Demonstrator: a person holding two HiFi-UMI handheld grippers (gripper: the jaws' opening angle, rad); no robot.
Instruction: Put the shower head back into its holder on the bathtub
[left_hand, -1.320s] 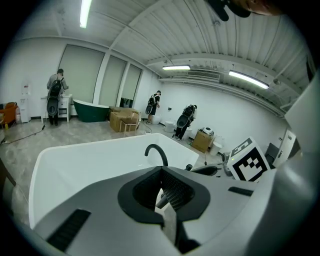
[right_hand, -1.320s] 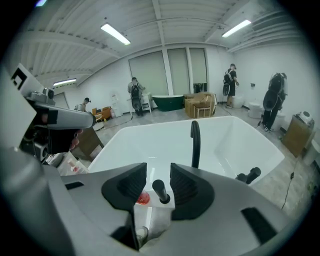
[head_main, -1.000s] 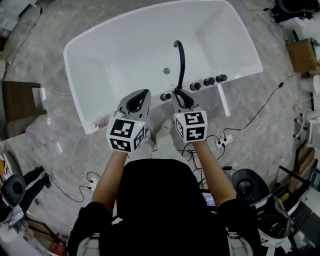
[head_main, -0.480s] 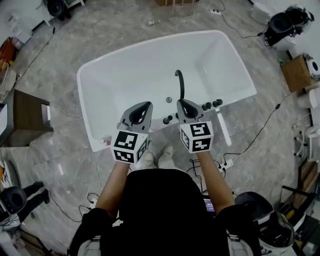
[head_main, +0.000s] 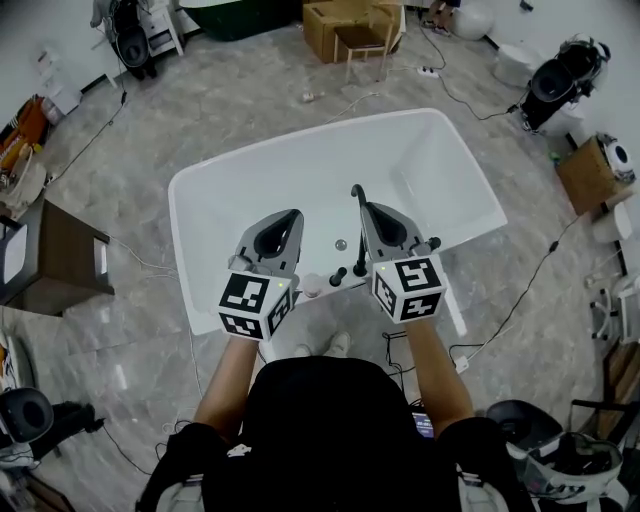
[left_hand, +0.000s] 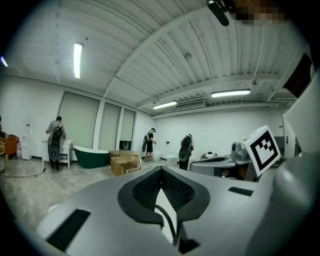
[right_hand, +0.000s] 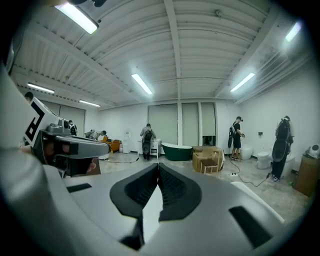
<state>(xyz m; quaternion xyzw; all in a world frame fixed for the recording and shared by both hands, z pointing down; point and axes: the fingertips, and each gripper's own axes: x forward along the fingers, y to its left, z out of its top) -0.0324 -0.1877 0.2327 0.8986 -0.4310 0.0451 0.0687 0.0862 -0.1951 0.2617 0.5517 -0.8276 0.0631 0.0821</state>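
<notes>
Clenching empty jaws, left gripper (head_main: 288, 215) and right gripper (head_main: 368, 209) hang well above the shower head (head_main: 454, 314).

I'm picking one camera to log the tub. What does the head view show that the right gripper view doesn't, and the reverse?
Only the head view: the whole white freestanding bathtub, its black curved spout, the black round knobs on its rim, and the person's forearms. Only the right gripper view: the ribbed white ceiling and its long strip lights. Both: the right gripper, jaws shut with nothing between them, the left gripper, and a brown cardboard box on the floor.
</notes>
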